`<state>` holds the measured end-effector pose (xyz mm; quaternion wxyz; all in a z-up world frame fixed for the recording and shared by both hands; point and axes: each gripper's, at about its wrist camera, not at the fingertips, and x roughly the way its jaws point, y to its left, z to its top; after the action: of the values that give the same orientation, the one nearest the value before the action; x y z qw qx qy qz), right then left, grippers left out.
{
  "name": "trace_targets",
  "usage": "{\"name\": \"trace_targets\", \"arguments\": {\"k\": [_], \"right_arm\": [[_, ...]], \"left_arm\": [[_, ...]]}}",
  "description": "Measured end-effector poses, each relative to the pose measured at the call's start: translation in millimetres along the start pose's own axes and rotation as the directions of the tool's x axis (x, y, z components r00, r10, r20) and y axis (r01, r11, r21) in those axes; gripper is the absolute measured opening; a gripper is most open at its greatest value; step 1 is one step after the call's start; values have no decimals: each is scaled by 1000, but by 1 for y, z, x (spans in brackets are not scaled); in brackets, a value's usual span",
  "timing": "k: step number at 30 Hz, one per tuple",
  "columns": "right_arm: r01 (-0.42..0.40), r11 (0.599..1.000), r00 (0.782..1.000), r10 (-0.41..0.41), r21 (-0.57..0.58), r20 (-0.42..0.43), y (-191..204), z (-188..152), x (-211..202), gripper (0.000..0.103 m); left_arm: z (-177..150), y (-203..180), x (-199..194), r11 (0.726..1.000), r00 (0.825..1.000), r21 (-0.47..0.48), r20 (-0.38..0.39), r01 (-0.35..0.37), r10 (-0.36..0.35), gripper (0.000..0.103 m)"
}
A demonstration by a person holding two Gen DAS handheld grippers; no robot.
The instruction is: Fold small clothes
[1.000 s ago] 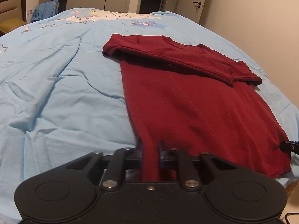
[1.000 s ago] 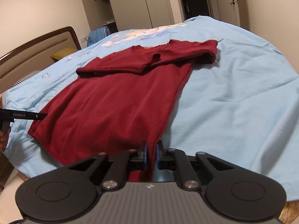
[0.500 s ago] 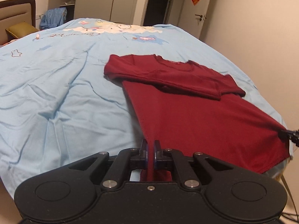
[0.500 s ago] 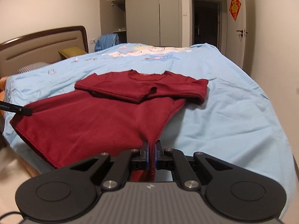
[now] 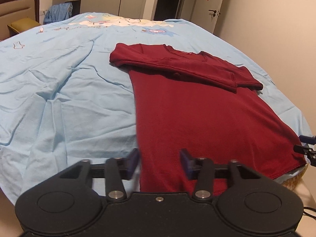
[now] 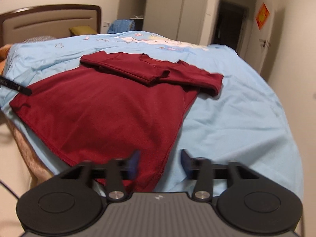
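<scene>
From the left wrist, the left tool (image 5: 160,163) is standing wide, gripping nothing, its jaws straddling the hem corner of the red shirt (image 5: 197,110) lying flat on the bed (image 5: 59,90), sleeves folded in. From the right wrist, the right tool (image 6: 160,163) is likewise gaping over the other hem corner. Regripping both corners evenly should keep the next fold square.

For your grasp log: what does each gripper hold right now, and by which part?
Nothing. Left gripper and right gripper are both open, straddling the red shirt's bottom corners.
</scene>
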<state>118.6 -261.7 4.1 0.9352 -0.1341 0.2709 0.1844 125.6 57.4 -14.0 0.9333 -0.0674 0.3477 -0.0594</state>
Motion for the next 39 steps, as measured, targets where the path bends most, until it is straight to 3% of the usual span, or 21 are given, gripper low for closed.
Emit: {"name": "trace_targets", "arguments": {"k": [1,2,6,11,15,21,23,24,25,27,33,39], "right_arm": [[3,999,1000,-3,-34,6,3,-1,-3,73],[4,997,1000,-3,-78,12,7,-1,-6,76],[-1,956,1000,7,-292,19,29,-6,-17,83],[14,825,1000,-20,-565,-6,63,-21,-15,79],[47,736,996,-84,-675,-22,76,-32,0,57],[53,645,994,-106,-762,-21,88,-45,11,49],[50,623,995,-101,-780,-17,91,-49,11,38],[50,621,995,-97,-782,-12,91,-50,11,24],[58,626,996,-91,-778,1,91,-49,10,14],[64,656,998,-63,-752,30,90,-43,5,10],[45,822,996,7,-568,89,71,-1,-6,8],[-4,934,988,58,-357,142,44,40,-13,8]], "left_arm": [[-1,-2,-2,1000,1000,10,11,-15,15,72],[-2,-4,-5,999,999,23,25,-32,32,82],[-5,-14,-14,993,995,86,65,-84,79,99],[-9,-32,-19,982,993,171,98,-83,66,101],[-15,-49,-18,972,994,233,109,-39,14,101],[-22,-69,-16,958,991,282,106,45,-78,101],[-24,-74,-15,952,989,297,103,68,-103,101],[-25,-77,-15,949,988,306,102,78,-114,101],[-26,-79,-15,945,987,317,102,86,-124,101],[-30,-85,-16,933,984,344,101,103,-146,101],[-40,-106,-15,885,977,449,101,123,-187,101],[-46,-124,-3,863,984,498,92,87,-152,101]]}}
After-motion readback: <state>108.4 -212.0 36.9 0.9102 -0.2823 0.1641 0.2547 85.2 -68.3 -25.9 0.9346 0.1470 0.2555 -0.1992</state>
